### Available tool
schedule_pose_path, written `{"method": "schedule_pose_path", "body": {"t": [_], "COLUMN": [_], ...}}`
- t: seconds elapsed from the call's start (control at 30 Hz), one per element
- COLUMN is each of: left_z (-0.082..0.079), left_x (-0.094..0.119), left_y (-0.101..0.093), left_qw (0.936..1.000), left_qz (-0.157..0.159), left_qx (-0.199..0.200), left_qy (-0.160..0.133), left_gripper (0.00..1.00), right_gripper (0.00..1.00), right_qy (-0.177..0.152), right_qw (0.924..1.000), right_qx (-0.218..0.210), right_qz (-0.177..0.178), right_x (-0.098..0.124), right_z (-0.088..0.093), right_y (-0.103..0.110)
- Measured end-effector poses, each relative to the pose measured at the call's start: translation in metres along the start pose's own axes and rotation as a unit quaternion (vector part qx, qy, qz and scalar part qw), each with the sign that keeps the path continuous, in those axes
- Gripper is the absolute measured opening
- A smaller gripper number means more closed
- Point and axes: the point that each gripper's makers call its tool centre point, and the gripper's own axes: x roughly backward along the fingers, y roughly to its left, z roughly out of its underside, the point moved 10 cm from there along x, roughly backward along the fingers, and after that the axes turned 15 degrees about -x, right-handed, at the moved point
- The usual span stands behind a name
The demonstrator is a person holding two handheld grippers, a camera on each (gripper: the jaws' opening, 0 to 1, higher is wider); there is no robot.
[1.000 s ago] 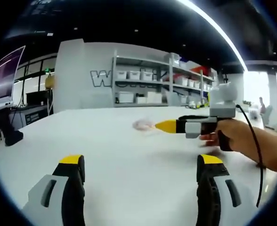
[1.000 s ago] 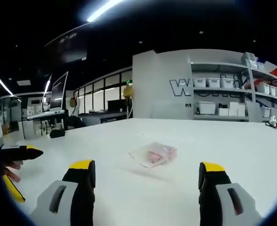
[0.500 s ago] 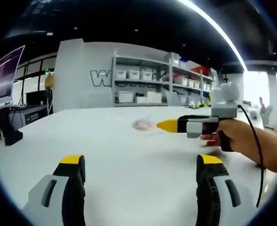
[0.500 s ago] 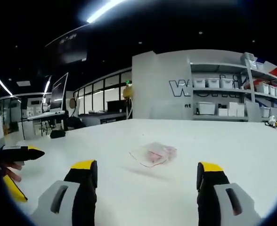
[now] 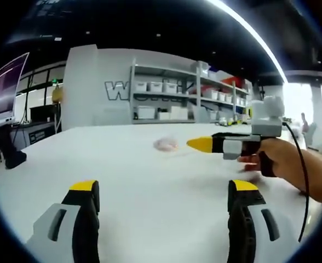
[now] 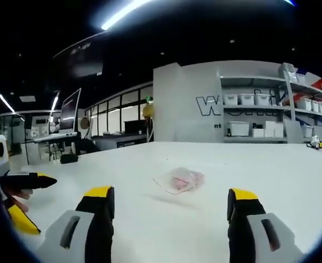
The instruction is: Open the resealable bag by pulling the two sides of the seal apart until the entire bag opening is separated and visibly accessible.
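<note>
the resealable bag [image 6: 178, 180] lies flat on the counter [image 6: 292, 175], dead ahead of the right tongs [image 6: 172, 219] and nearer them than the left tongs [image 5: 164, 211]; both gape wide, holding nothing, well short of it.

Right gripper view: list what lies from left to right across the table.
Left gripper at the left edge → resealable bag lying on the white table → shelving with white bins at the far right.
</note>
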Motion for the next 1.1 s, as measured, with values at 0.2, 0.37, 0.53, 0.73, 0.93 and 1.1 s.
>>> {"method": "schedule_pose_path", "body": {"t": [0.2, 0.37, 0.53, 0.73, 0.93, 1.1], "left_z": [0.001, 0.001, 0.001, 0.0, 0.0, 0.0], "left_x": [0.001, 0.001, 0.002, 0.002, 0.002, 0.002], "left_y": [-0.001, -0.001, 0.0, -0.001, -0.002, -0.002], "left_qw": [1.0, 1.0, 1.0, 1.0, 0.9999, 0.9999], "left_qz": [0.001, -0.001, -0.002, -0.004, -0.008, -0.01], "left_qx": [0.0, 0.002, 0.001, 0.002, 0.006, 0.007], "left_qy": [0.001, -0.002, -0.002, -0.003, -0.004, -0.004], "left_gripper": [0.97, 0.97, 0.97, 0.97, 0.97, 0.96], "right_gripper": [0.84, 0.83, 0.83, 0.83, 0.83, 0.83], "right_qy": [0.007, 0.005, 0.004, 0.002, -0.002, -0.005], "right_qw": [1.0, 1.0, 1.0, 1.0, 1.0, 1.0], "right_qx": [-0.002, 0.001, 0.0, -0.001, -0.004, -0.006], "right_qz": [0.001, 0.0, 0.001, 0.0, -0.001, 0.0], "right_x": [-0.001, 0.002, 0.007, 0.012, 0.016, 0.019], "right_z": [0.005, 0.006, 0.007, 0.007, 0.007, 0.007], "right_y": [-0.003, 0.0, 0.0, 0.002, 0.003, 0.003]}}
